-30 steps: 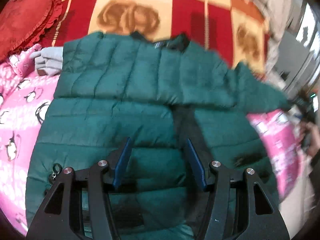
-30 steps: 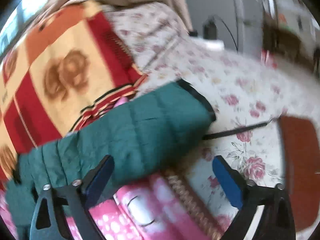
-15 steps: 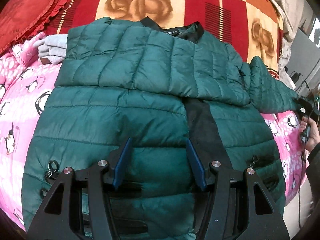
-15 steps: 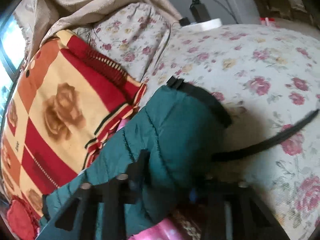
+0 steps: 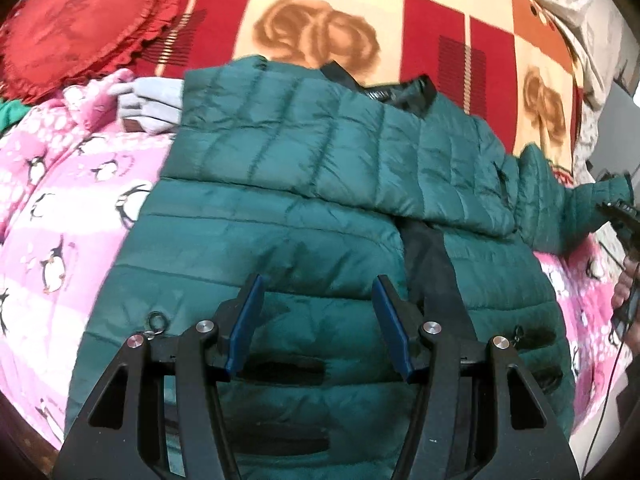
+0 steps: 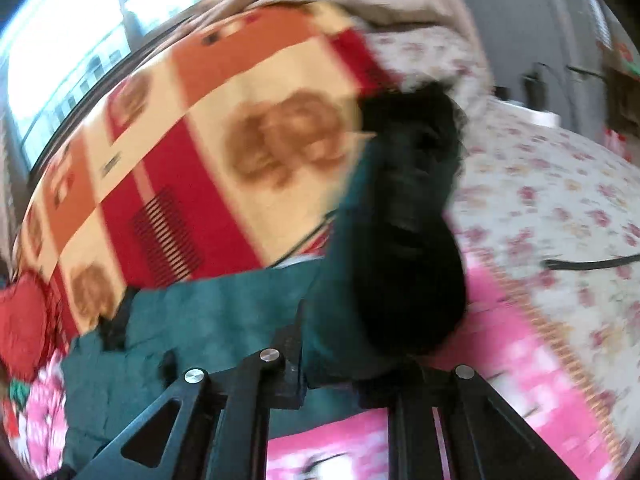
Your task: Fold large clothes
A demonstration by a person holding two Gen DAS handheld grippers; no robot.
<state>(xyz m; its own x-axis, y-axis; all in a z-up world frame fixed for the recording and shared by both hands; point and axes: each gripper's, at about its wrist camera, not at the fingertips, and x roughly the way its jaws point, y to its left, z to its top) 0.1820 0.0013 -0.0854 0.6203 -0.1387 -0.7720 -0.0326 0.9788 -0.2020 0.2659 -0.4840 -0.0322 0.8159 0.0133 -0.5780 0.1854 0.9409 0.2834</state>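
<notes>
Green puffer jacket [image 5: 280,240] lies on the pink penguin blanket [image 5: 60,208], rose-check blanket [image 5: 320,28] beyond it; left gripper [image 5: 318,320] hovers above it, jaws apart, empty; right gripper [image 6: 352,364] clamps its sleeve cuff [image 6: 404,240]; window [image 6: 60,48] behind.

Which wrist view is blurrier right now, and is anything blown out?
Right wrist view: heavy motion smear over the blanket and the jacket sleeve; the window top left is blown out. Left wrist view: only soft, jacket quilting readable, fisheye bending at the edges, no glare.
</notes>
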